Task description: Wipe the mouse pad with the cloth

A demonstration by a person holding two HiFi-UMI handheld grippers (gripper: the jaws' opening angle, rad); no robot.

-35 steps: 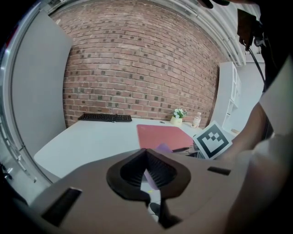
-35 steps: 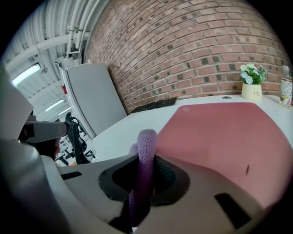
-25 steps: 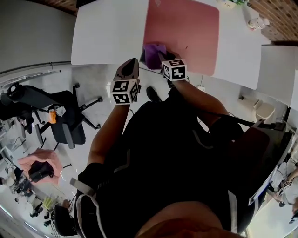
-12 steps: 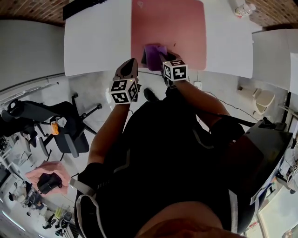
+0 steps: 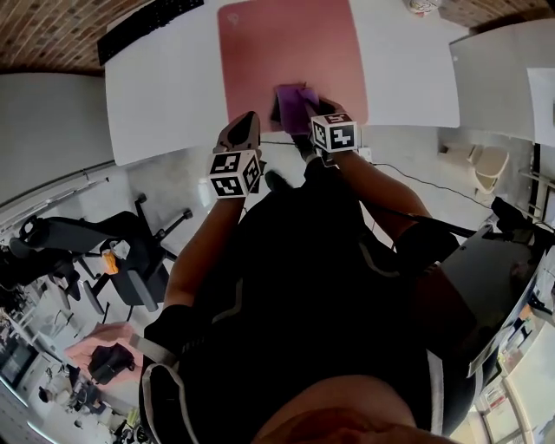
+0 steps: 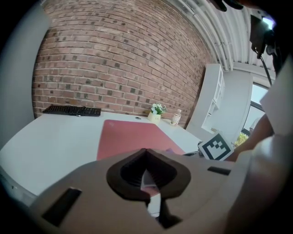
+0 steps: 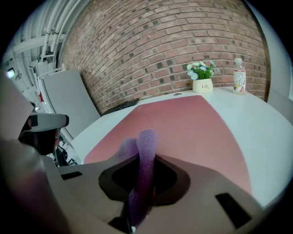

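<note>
A pink mouse pad [image 5: 286, 52] lies on the white table [image 5: 165, 87], and in the right gripper view it stretches ahead as a pink mouse pad [image 7: 183, 123]. My right gripper [image 5: 299, 113] is shut on a purple cloth [image 5: 293, 97] that rests on the pad near its front edge. Seen from the right gripper [image 7: 139, 183], the purple cloth [image 7: 145, 151] stands up between the jaws. My left gripper [image 5: 241, 132] hangs just off the table's front edge, left of the cloth. In its own view the left gripper [image 6: 147, 183] is shut with nothing in it.
A black keyboard [image 5: 156, 22] lies at the table's far left. A flower pot [image 7: 202, 82] and a bottle [image 7: 238, 75] stand beyond the pad's far end. An office chair [image 5: 104, 251] stands on the floor to my left. A white cabinet [image 5: 503, 61] is on the right.
My right gripper has carried the cloth rightward along the pad's front edge, from its left part to about its middle. The left gripper has stayed by the table edge.
</note>
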